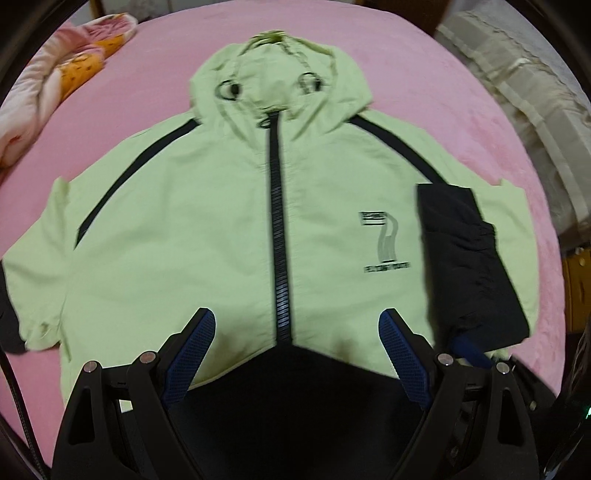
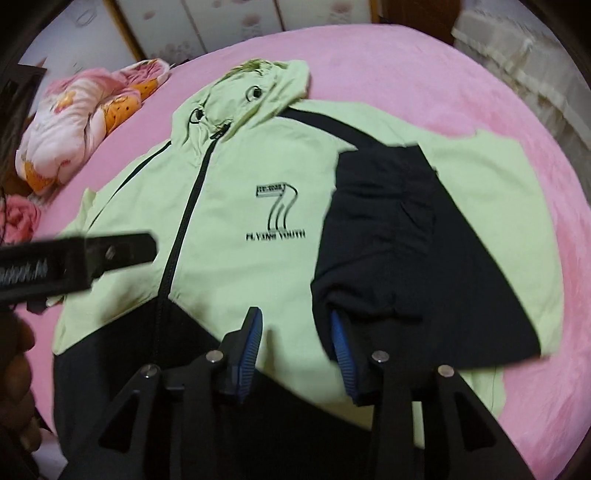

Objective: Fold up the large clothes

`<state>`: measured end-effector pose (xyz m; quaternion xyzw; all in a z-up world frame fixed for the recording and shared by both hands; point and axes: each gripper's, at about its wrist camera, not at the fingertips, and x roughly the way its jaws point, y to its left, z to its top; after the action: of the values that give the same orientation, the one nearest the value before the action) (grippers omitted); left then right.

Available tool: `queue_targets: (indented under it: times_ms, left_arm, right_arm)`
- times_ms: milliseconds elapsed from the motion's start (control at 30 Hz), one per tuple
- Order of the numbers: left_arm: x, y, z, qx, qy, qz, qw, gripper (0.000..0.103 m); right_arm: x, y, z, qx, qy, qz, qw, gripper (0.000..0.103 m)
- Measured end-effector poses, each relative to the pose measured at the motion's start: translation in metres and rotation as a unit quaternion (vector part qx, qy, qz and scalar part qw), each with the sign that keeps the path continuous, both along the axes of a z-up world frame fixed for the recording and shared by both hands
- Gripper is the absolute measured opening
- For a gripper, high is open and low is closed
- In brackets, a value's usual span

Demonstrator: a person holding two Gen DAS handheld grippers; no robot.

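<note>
A light green hooded jacket point(image 1: 207, 221) with a black zipper and black lower part lies front up on the pink bed point(image 1: 424, 92). It also shows in the right wrist view point(image 2: 229, 192). Its black right sleeve point(image 1: 469, 266) is folded over the chest, next to the "7" print point(image 2: 277, 210). My left gripper point(image 1: 297, 328) is open above the jacket's hem, holding nothing. My right gripper point(image 2: 297, 332) is open; its right finger point(image 2: 341, 347) sits at the cuff of the folded sleeve point(image 2: 388, 240), slipped under the fabric edge. The left gripper point(image 2: 92, 254) crosses the right wrist view's left side.
A floral pink and orange quilt point(image 2: 85, 118) is bundled at the bed's far left. A beige padded headboard or cushion point(image 1: 535, 103) lies at the right. Wooden cabinet doors point(image 2: 221, 26) stand behind the bed.
</note>
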<state>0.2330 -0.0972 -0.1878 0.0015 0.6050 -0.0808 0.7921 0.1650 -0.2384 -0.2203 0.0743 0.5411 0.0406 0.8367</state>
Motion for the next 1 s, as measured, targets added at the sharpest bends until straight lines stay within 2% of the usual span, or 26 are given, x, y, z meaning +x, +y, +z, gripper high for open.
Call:
queue_targets:
  times_ms: [133,333,567,767,1000]
  left_arm:
    - [0.002,-0.029,0.004,-0.013,-0.004,-0.032,0.9994,0.089]
    - [0.0,-0.084,0.002,-0.017,-0.003,-0.082,0.9965,0.089]
    - [-0.006,-0.146,-0.022,-0.014,0.025,-0.113,0.9932,0.089]
    - [-0.006,-0.177,-0.052,0.02,0.042,-0.115,0.9923,0.089]
    - [-0.001,-0.19,-0.075,0.057,0.052,-0.107,0.9913,0.09]
  right_arm:
    - [-0.02,-0.012,0.005,0.014,0.013,-0.029,0.999,0.039]
    - [-0.047,-0.043,0.023,0.009,0.003,-0.071,0.997,0.039]
    - [-0.057,-0.084,0.023,0.008,0.001,-0.11,0.994,0.039]
    - [-0.069,-0.111,0.013,0.013,0.013,-0.127,0.992,0.039]
    - [-0.078,-0.133,0.004,0.011,0.023,-0.14,0.99,0.039]
